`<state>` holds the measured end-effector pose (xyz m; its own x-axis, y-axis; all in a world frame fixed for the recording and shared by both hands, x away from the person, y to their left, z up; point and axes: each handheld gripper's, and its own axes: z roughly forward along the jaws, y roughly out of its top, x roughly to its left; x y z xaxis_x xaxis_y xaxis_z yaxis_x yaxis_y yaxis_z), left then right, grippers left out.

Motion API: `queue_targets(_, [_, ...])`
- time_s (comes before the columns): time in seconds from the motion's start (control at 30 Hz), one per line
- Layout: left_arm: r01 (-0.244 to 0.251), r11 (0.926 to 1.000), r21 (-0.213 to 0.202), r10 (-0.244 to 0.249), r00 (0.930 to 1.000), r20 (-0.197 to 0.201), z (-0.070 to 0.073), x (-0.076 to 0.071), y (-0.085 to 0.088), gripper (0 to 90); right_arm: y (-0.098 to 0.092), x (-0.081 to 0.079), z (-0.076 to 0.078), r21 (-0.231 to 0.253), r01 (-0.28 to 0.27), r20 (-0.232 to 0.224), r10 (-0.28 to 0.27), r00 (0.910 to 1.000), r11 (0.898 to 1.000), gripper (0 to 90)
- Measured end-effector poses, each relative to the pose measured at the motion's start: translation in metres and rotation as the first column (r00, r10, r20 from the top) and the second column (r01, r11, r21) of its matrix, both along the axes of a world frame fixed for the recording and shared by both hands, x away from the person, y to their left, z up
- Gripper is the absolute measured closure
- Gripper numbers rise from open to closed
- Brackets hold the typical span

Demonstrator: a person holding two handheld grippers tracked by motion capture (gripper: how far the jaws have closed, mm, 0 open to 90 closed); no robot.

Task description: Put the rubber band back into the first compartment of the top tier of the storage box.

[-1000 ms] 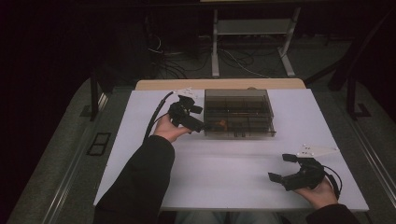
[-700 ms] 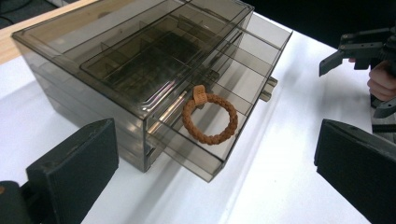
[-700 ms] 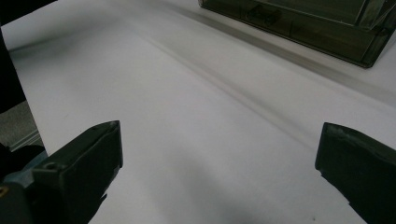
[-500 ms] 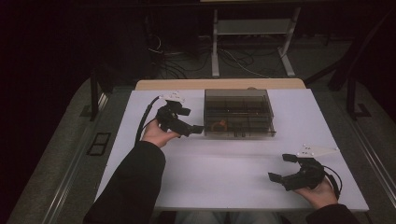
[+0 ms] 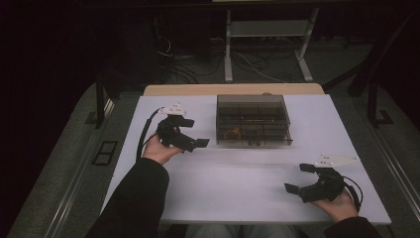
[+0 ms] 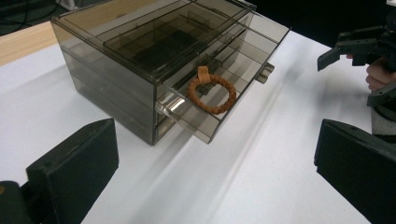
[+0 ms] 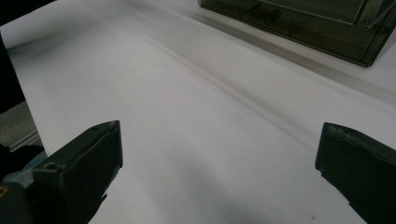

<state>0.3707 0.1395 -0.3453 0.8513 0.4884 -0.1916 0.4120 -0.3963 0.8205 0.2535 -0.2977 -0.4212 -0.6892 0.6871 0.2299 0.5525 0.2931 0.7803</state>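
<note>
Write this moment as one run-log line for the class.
left gripper: open, beside smoky clear plastic drawer box | top drawer: pulled out, holds braided orange ring | right gripper: open, over white table

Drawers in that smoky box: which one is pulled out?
The upper drawer holding the braided orange ring juts out of the box; the lower drawer with the small handle sits further in.

White table, smoky clear drawer box standing at its far middle
</note>
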Motion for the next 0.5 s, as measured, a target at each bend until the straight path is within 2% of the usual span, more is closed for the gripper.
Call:
queue_targets(0.23, [-0.022, 0.9996, -0.017, 0.022, 0.9998, -0.001, -0.007, -0.011, 0.008, 0.0, 0.000, 0.000, 0.000, 0.000, 0.002, -0.003, -0.002, 1.0000, 1.000, 0.5])
queue_targets(0.3, [-0.023, 0.9997, -0.008, 0.023, 0.9997, -0.001, -0.009, -0.014, 0.011, 0.0, 0.000, 0.000, -0.001, -0.002, 0.002, 0.002, -0.002, 1.0000, 1.000, 0.5])
queue_targets(0.5, [-0.040, 0.9991, -0.015, 0.040, 0.9992, -0.006, -0.018, -0.024, 0.019, 0.0, 0.000, 0.000, 0.000, -0.001, 0.003, -0.002, -0.003, 1.0000, 1.000, 0.5])
